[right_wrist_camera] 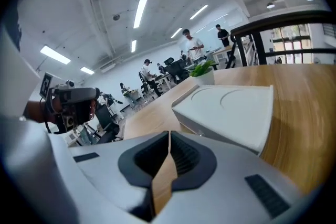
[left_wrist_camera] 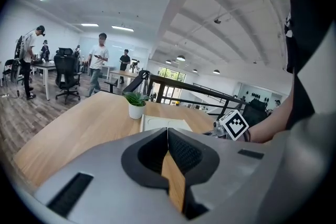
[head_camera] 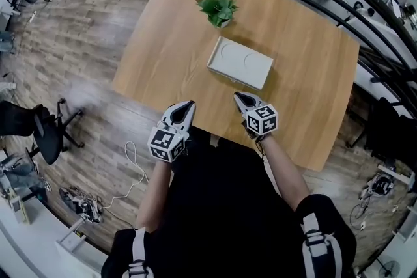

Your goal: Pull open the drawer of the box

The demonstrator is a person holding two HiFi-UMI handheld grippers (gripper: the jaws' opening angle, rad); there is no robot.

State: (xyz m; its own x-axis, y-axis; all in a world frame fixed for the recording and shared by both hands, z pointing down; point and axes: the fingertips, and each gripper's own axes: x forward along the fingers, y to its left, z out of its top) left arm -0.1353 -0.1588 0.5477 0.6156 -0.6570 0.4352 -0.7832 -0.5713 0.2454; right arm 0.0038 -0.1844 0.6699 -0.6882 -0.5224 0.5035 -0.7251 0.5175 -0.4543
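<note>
The box point(head_camera: 240, 62) lies flat near the middle of the bench point(head_camera: 150, 55). Its long axis runs across the person's front, skewed – left end farther, right end nearer. The top, pressed with two shallow rings, faces up. A plant point(head_camera: 218, 8) stands just beyond the left end, apart from it.

Both grippers are at the bench's near edge, pointing toward the box but short of it. The left gripper point(head_camera: 187, 105) and the right gripper point(head_camera: 238, 97) each have their jaws pressed together with nothing between.

From above, the box's near long side is only a thin strip, and no drawer front can be made out. The right gripper view shows that side with a tiny nub – too small to identify. In the left gripper view the gripper's own body hides everything but the box's top.
</note>
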